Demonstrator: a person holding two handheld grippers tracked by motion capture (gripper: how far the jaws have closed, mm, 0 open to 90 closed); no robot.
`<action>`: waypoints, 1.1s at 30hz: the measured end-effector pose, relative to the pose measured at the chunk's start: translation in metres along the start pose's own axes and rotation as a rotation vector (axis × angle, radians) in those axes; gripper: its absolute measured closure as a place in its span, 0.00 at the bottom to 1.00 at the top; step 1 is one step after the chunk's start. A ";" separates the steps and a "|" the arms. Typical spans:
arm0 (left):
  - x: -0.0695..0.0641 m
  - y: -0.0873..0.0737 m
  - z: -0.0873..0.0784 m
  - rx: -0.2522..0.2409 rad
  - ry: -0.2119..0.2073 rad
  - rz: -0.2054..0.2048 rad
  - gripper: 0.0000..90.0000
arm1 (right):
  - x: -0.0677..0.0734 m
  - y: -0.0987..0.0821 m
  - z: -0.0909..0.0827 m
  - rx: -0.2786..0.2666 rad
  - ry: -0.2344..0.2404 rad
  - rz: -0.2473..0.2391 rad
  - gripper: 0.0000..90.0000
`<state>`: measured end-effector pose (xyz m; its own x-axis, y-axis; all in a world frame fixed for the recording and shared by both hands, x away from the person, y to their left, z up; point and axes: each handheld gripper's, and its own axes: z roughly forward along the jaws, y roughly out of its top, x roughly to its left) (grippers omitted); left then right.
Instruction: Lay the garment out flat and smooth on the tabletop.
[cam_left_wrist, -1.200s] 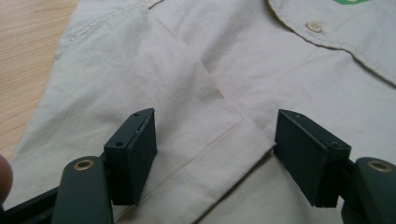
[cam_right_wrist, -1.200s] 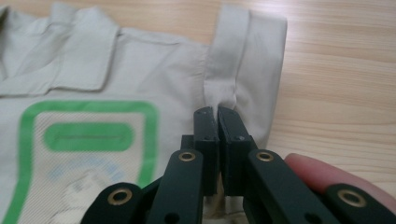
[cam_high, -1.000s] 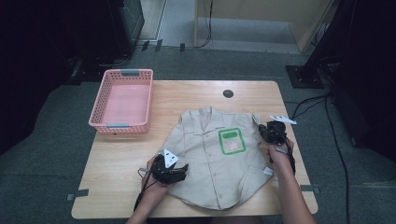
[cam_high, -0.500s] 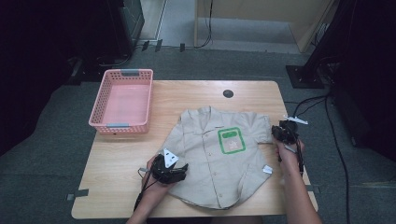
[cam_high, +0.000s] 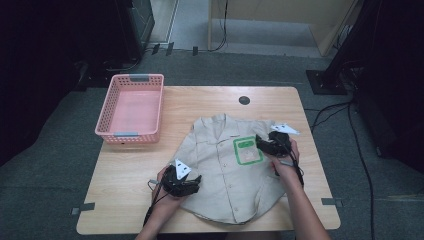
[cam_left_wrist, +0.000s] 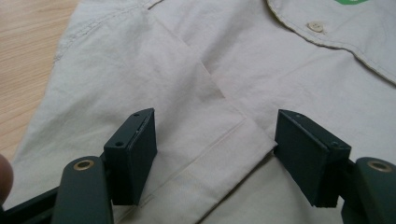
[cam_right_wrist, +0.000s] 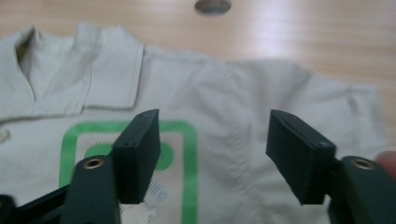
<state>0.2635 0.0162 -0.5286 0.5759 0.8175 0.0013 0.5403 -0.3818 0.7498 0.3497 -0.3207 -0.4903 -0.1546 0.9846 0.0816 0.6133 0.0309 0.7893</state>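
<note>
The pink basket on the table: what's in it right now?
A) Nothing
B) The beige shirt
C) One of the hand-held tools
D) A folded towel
A: in the high view the basket shows only its bare pink floor, while the shirt lies spread flat on the table to its right.

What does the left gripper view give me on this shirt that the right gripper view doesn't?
Left gripper view: the folded sleeve's hemmed cuff lying between the open jaws of the left gripper, plus a front button on the placket edge.

Right gripper view: the collar, the green-framed pocket patch and the round table grommet, past the right gripper, whose jaws have just been opening, nothing between them.

Both: the beige shirt spread flat on the wooden table.
</note>
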 end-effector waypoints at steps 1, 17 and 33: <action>0.000 0.000 0.000 0.000 0.000 -0.001 0.34 | 0.004 -0.003 0.004 0.024 -0.004 -0.005 0.35; 0.001 0.000 0.000 -0.003 0.000 -0.016 0.34 | 0.011 -0.035 0.025 0.081 -0.042 -0.047 0.21; 0.027 0.019 -0.009 -0.025 0.052 -0.078 0.24 | 0.002 -0.038 0.021 0.083 -0.020 -0.062 0.20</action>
<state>0.2838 0.0353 -0.5086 0.4995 0.8660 -0.0242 0.5669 -0.3057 0.7650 0.3423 -0.3166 -0.5323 -0.1797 0.9835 0.0212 0.6652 0.1056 0.7392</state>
